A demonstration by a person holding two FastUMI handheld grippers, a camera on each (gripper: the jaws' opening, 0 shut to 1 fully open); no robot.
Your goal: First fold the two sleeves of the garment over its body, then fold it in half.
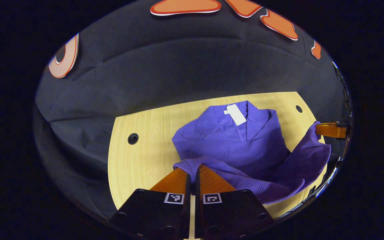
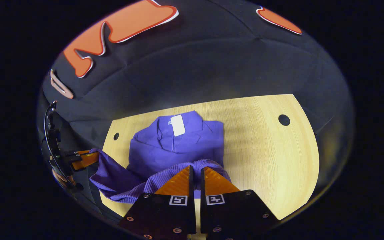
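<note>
Garment point(image 1: 242, 143): one purple top lies on the one wooden table point(image 1: 145, 156), collar and one white tag point(image 1: 236, 114) toward twelve o'clock. Its ribbed hem point(image 1: 232, 175) is lifted at six o'clock, pinched at two places. The left gripper point(image 1: 192, 170) is clamped on the hem directly ahead of its camera; the right gripper point(image 2: 196, 172) likewise grips the hem. Two round holes point(image 1: 133, 138) mark the tabletop at nine and two o'clock.
</note>
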